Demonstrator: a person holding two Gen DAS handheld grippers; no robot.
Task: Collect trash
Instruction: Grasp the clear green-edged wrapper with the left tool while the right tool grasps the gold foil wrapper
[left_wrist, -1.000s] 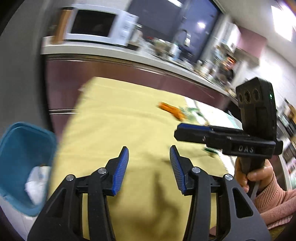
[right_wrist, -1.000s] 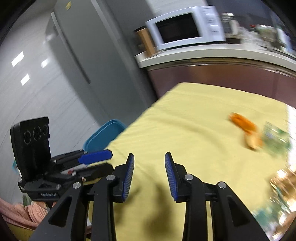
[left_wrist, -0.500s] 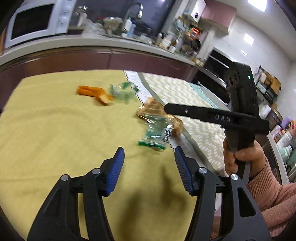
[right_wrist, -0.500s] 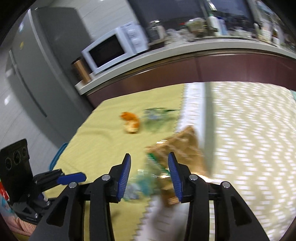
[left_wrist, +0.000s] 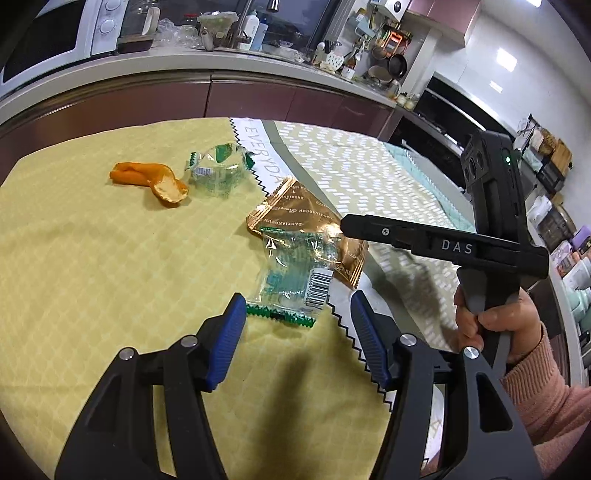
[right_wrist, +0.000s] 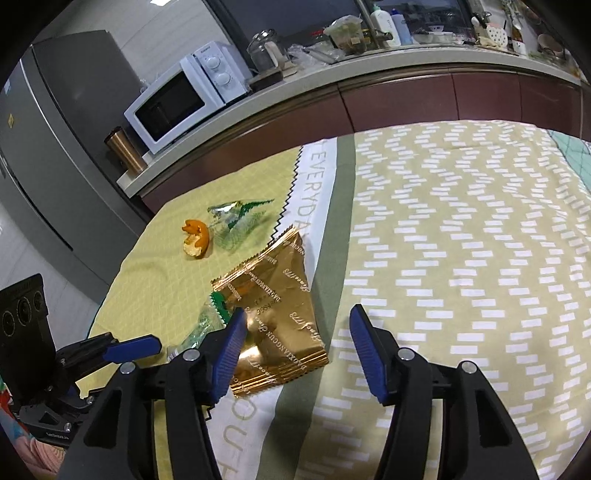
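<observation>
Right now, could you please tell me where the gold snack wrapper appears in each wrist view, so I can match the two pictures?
Left wrist view: the gold snack wrapper lies right of centre, partly under a clear green-edged wrapper.
Right wrist view: the gold snack wrapper lies low and centre-left, just beyond the left blue pad.
Shared landmark: the orange peel on the yellow cloth, farther off, beside another clear wrapper.

Four bits of trash: two clear green-edged wrappers (left_wrist: 291, 280) (left_wrist: 218, 171), one gold foil wrapper (right_wrist: 275, 314), one orange peel (left_wrist: 151, 181). Two grippers (left_wrist: 297, 339) (right_wrist: 295, 349), two tablecloths (left_wrist: 92, 266) (right_wrist: 461, 258), one microwave (right_wrist: 184, 99).
</observation>
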